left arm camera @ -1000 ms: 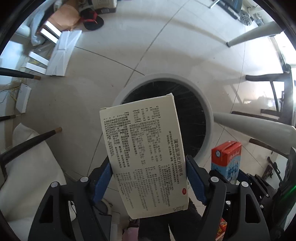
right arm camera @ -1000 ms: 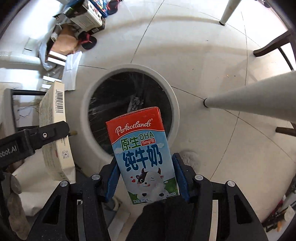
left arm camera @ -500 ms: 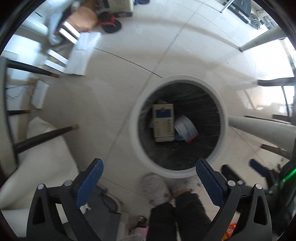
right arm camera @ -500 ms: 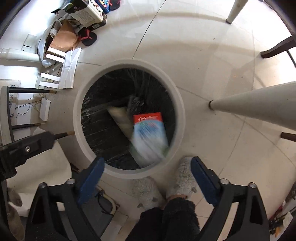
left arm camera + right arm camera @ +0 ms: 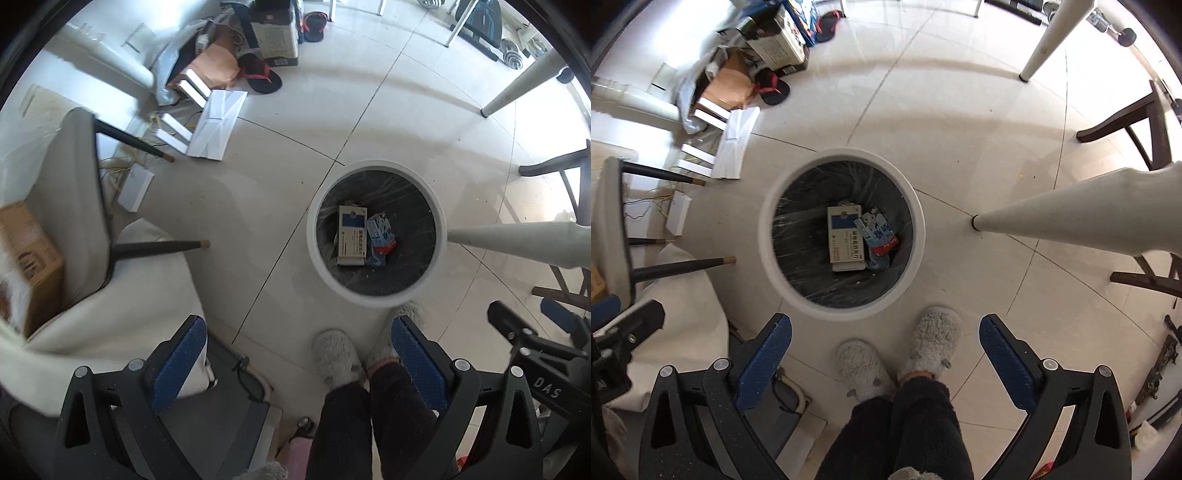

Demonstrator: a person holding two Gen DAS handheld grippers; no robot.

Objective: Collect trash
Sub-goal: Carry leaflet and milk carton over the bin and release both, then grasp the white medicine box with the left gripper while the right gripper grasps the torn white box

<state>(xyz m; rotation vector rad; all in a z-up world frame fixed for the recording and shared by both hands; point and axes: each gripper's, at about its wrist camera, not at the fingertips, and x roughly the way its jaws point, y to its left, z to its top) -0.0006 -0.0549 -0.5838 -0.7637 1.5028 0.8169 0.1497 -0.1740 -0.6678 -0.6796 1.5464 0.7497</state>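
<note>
Left wrist view: the left gripper (image 5: 297,356) is spread wide with nothing between its blue pads, held above the tiled floor (image 5: 280,206). Ahead stands the round white bin (image 5: 314,254); inside its black liner lie a flat medicine box (image 5: 351,236) and a milk carton (image 5: 382,236) side by side, touching.

Right wrist view: the right gripper (image 5: 884,354) is likewise spread wide and holds nothing. The bin (image 5: 768,236) is directly ahead, the medicine box (image 5: 846,240) and milk carton (image 5: 881,236) at its bottom.
</note>
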